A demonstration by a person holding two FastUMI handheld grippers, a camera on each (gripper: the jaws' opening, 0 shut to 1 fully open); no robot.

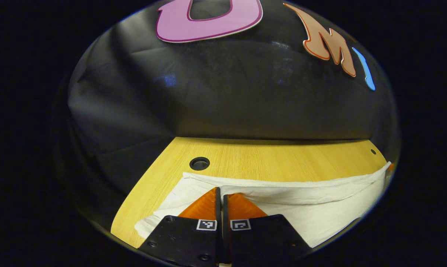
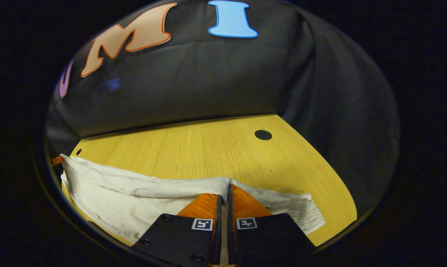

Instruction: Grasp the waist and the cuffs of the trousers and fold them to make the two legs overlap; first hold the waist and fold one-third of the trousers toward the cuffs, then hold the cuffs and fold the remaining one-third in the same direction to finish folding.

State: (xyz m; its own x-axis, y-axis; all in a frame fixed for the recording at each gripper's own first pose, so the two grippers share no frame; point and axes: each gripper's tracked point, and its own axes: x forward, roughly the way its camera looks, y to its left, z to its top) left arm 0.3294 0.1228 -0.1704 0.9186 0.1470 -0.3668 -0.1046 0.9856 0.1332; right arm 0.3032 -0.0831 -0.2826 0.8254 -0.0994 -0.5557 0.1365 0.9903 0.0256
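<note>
Both grippers, left (image 1: 222,194) and right (image 2: 225,193), were clamped on the white trousers' (image 1: 320,207) far edge on the table (image 1: 282,159). This looked like a fold in hand; next, carry the edge evenly across.

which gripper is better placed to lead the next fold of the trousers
Neither clearly: it likely takes both. The left gripper and right gripper each have their fingers closed on an edge of the white trousers, near opposite ends on the table.
</note>
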